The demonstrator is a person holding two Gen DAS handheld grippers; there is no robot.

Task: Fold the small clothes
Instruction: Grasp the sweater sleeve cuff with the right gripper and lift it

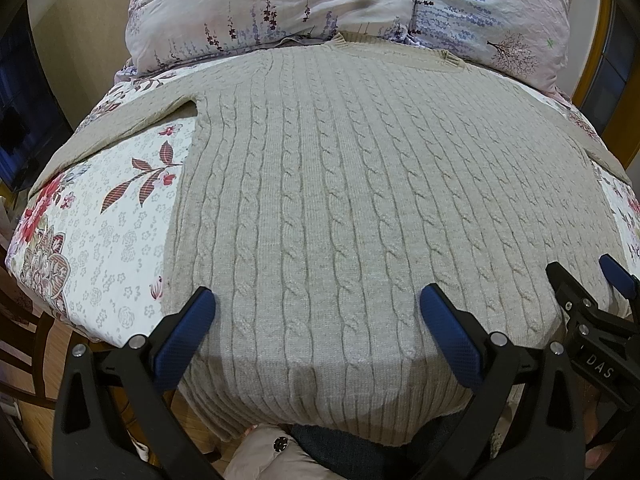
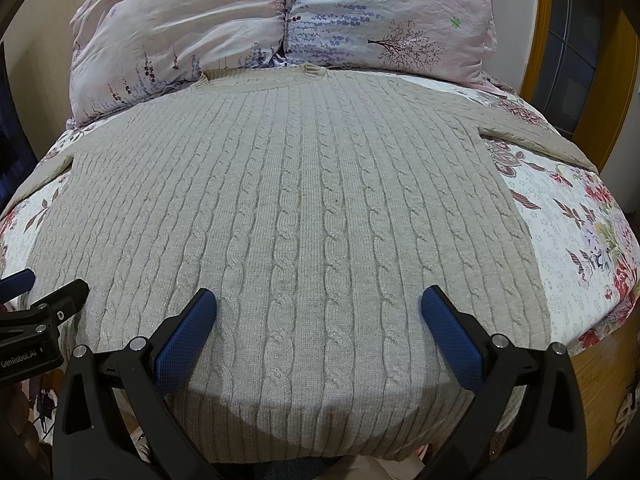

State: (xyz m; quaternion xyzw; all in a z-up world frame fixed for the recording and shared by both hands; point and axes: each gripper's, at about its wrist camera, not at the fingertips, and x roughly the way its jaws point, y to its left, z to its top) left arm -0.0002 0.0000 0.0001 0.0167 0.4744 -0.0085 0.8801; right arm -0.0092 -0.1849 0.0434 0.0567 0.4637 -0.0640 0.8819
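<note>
On the bed [image 1: 100, 240] with its floral-print sheet, a beige cable-knit sweater [image 1: 340, 200] lies spread flat, body smoothed out, neckband at the far end touching the lavender-print pillows [image 1: 280, 8] and ribbed hem draping over the near edge of the mattress. Left of the sweater body, one sleeve [image 1: 120, 120] stretches outward across the sheet toward the bed's edge; the other sleeve [image 2: 532, 136] does the same on the sweater's right side.

Near the sweater's lower left part, the left hand-held gripper [image 1: 318, 300] hovers with its blue-padded fingers [image 1: 188, 328] spread wide apart, nothing between them; whether the pads touch the knit I cannot tell. Just to its right, over the sweater's lower right part, the right hand-held gripper [image 2: 319, 300] is likewise wide open and holds nothing. Each device shows at the side of the other's view, close beside it. Beyond the sweater's right side stands a yellow-framed door [image 2: 580, 60].
</note>
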